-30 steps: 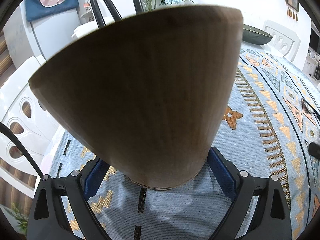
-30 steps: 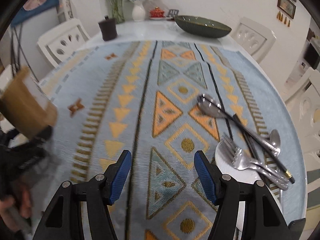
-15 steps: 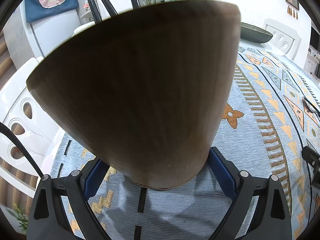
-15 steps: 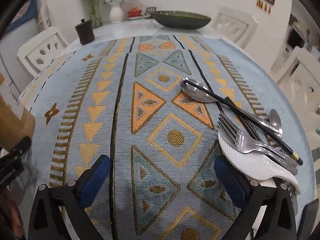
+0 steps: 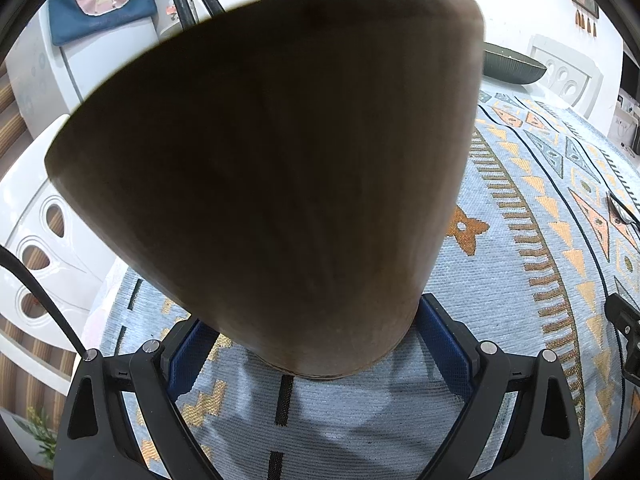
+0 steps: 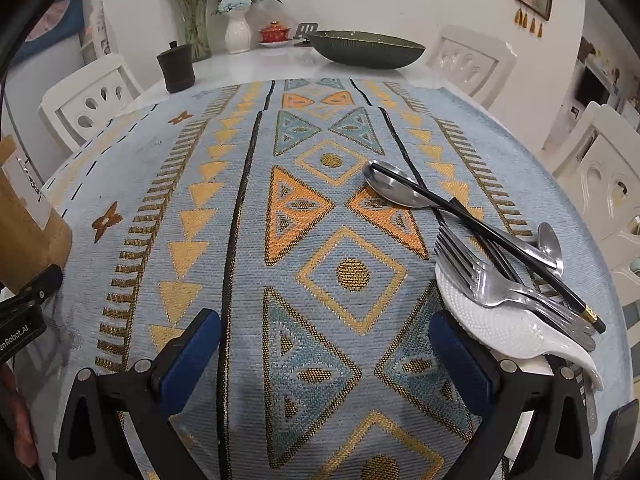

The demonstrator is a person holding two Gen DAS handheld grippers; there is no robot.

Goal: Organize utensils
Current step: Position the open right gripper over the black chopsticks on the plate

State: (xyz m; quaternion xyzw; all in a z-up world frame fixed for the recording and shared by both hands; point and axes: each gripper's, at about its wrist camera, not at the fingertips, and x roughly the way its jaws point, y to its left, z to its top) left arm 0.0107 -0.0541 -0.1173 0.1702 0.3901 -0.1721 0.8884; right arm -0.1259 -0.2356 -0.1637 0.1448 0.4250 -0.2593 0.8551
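A tall wooden utensil holder [image 5: 280, 160] fills the left wrist view, tilted. My left gripper [image 5: 316, 340] is shut on its base, blue pads pressed to both sides. The right wrist view shows the holder [image 6: 28, 232] at the far left edge. At the right of the tablecloth lies a pile of utensils: a large steel spoon [image 6: 392, 188], black chopsticks [image 6: 500, 240], forks [image 6: 472, 272], a small spoon [image 6: 550, 244] and a white ceramic spoon [image 6: 500, 328]. My right gripper [image 6: 322, 332] stands open over the cloth just left of the pile, nothing between its fingers.
A patterned blue tablecloth [image 6: 320, 240] covers the round table. At the far side stand a dark green bowl [image 6: 366, 50], a dark lidded cup [image 6: 176, 68] and a white vase [image 6: 238, 32]. White chairs [image 6: 88, 96] ring the table.
My right gripper's jaws have spread wide apart, and its view has shifted toward the utensil pile. The left gripper keeps the same hold on the holder.
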